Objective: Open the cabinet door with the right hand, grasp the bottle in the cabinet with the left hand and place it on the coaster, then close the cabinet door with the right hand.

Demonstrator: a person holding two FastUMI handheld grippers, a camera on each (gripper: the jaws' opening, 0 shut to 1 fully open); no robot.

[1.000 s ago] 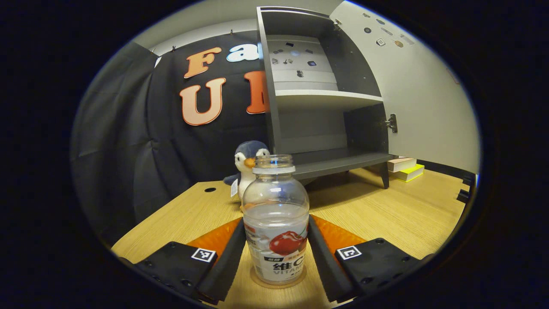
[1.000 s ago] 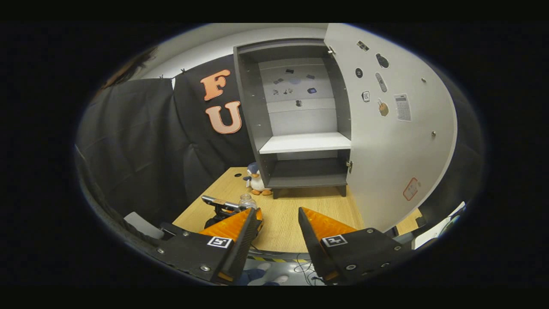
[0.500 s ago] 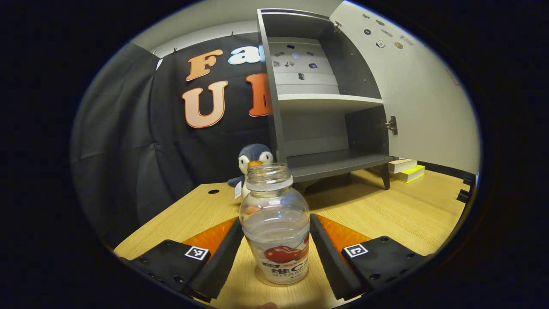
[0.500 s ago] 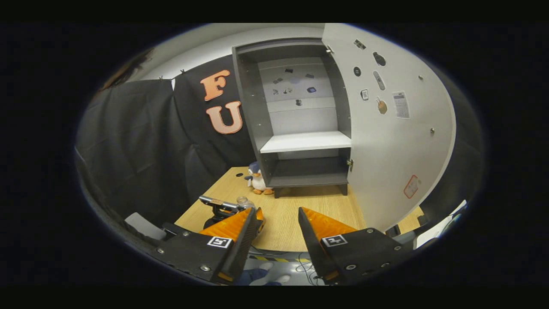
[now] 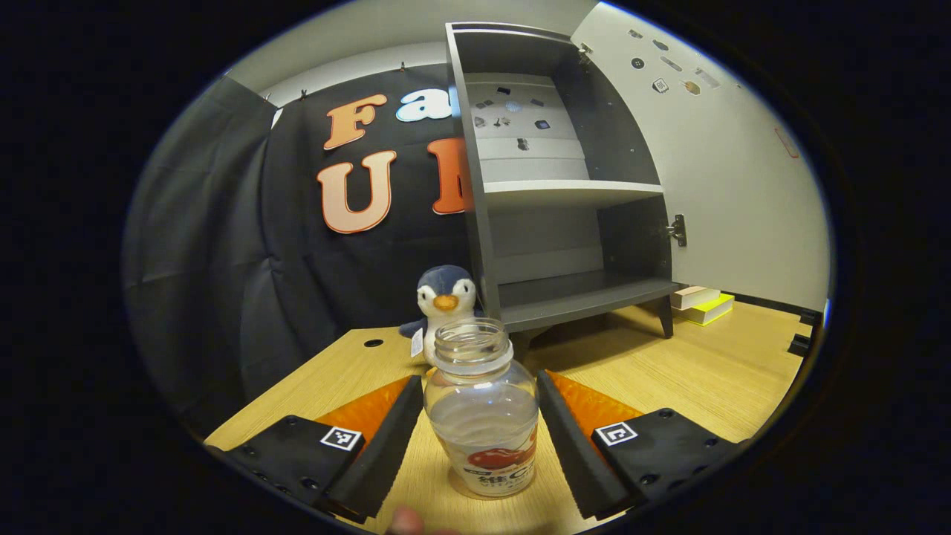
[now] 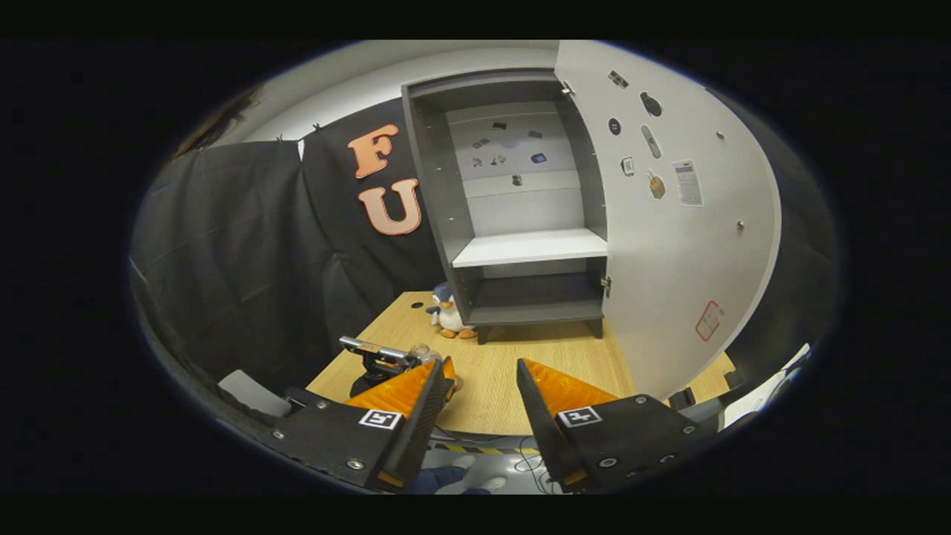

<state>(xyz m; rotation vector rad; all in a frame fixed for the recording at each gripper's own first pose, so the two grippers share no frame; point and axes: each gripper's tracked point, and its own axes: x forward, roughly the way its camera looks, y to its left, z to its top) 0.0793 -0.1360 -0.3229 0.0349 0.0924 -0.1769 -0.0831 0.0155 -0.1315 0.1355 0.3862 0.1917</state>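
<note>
A: Seemingly the bottle (image 5: 481,416) was small, clear plastic, capless, part full of clear liquid. It stood upright on the surface (image 5: 691,371), between the left gripper's (image 5: 475,438) fingers (image 5: 386,438). I could not make out the coaster under its base.

B: Finger state on that side?

A: Spread, with a sliver of daylight on either flank of the bottle; neither finger pressed on it. Released, by my reading.

B: Handling notes?

A: Judged light, thin-walled, so it would dent under a hard squeeze. Smooth plastic, likely a bit slippery. With the mouth open, any tilt could spill. Best hold would be across the wide belly at label height, kept vertical; the neck looked too narrow for a secure hold.

B: Surroundings?

A: A plush penguin (image 5: 444,297) sat just behind the bottle, beside the cabinet (image 5: 565,186). The cabinet door (image 6: 676,245) hung wide open, shelves bare. Books (image 5: 702,303) lay on the surface past the cabinet's leg.

B: The other side?

A: The right gripper (image 6: 479,416) was well back from the cabinet, fingers apart, gripping nothing. The door remained to be closed.
</note>
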